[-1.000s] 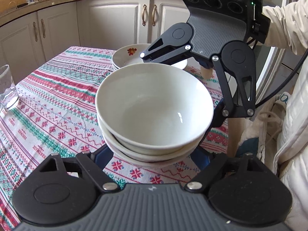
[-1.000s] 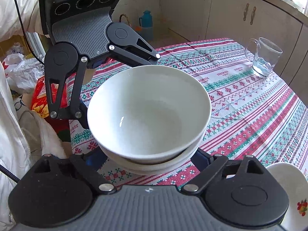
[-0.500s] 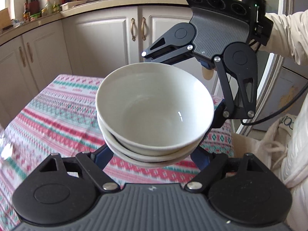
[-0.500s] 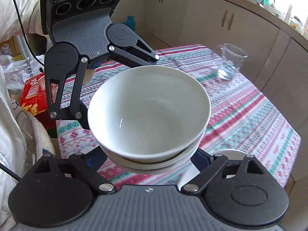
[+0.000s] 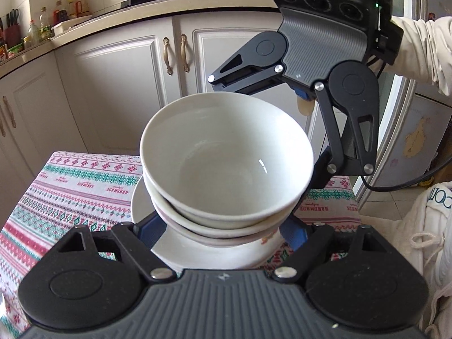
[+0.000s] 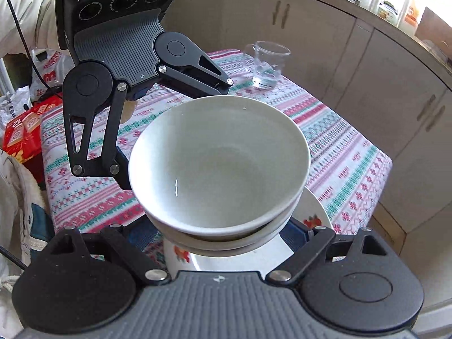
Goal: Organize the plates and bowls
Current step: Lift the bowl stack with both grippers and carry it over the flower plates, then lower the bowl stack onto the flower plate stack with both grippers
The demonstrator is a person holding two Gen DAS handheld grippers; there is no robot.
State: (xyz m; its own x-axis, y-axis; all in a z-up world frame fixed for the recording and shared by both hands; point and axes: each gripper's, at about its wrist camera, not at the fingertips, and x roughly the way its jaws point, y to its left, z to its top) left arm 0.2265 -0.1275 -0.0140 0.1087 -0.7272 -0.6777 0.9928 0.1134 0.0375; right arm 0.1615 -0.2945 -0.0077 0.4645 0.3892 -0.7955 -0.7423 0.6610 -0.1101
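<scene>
We are seeing both grippers, left and right, clamping their fingers on the stacked bowls above the flowered plates; fingertips are hiding underneath.

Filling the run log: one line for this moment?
bowl stack: held by left gripper and right gripper | position: above flowered plates | glass mug: on tablecloth

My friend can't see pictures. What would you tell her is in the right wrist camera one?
Two grippers, the right gripper near and the left gripper opposite, hold a stack of white bowls between them above flowered plates on a patterned tablecloth. A glass mug stands farther back.
</scene>
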